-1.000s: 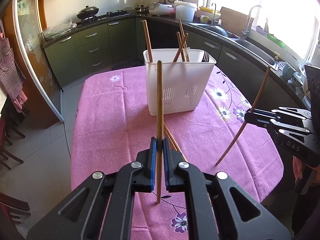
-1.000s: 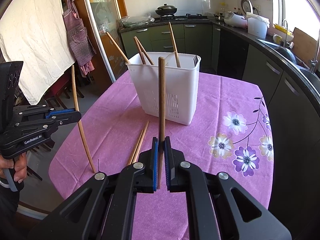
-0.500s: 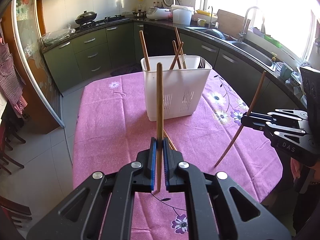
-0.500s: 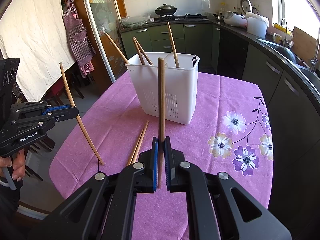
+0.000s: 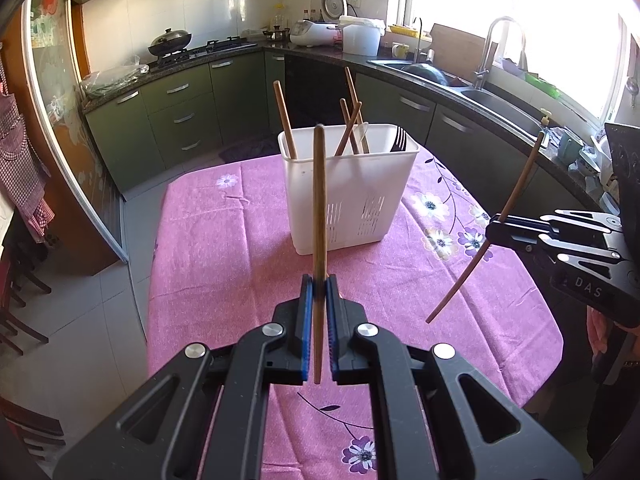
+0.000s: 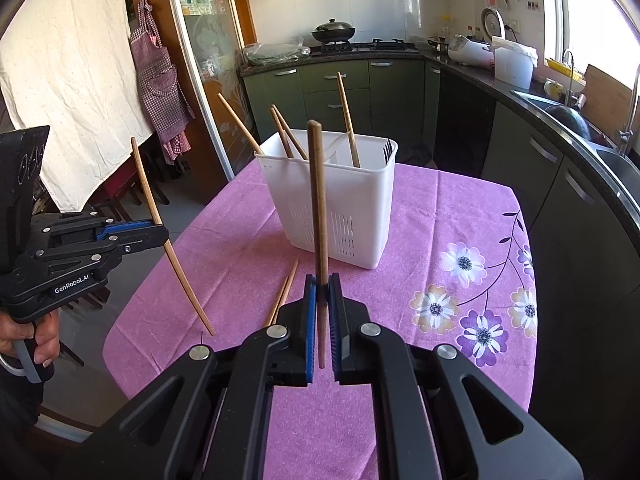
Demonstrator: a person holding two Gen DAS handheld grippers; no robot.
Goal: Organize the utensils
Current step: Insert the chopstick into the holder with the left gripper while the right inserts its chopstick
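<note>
A white slotted utensil holder [image 5: 348, 188] stands on the pink floral tablecloth [image 5: 224, 240], with several wooden chopsticks and a dark fork in it; it also shows in the right wrist view [image 6: 332, 200]. My left gripper [image 5: 319, 284] is shut on a wooden chopstick [image 5: 319, 208], held upright above the table short of the holder. My right gripper [image 6: 322, 284] is shut on another chopstick [image 6: 318, 200], also upright. Each gripper shows in the other's view: the right gripper [image 5: 494, 232], the left gripper [image 6: 162, 234]. Two chopsticks [image 6: 285, 294] lie on the cloth.
Green kitchen cabinets and a dark counter run behind and to the right, with a sink [image 5: 492, 100], a wok [image 5: 170, 42] and a rice cooker [image 5: 312, 34]. An apron [image 6: 160, 80] and a white cloth [image 6: 68, 60] hang to the left. Table edges drop off close on both sides.
Both grippers have risen with their chopsticks, whose lower tips now hang higher above the cloth. The left gripper's chopstick has tilted more. The holder has not moved.
</note>
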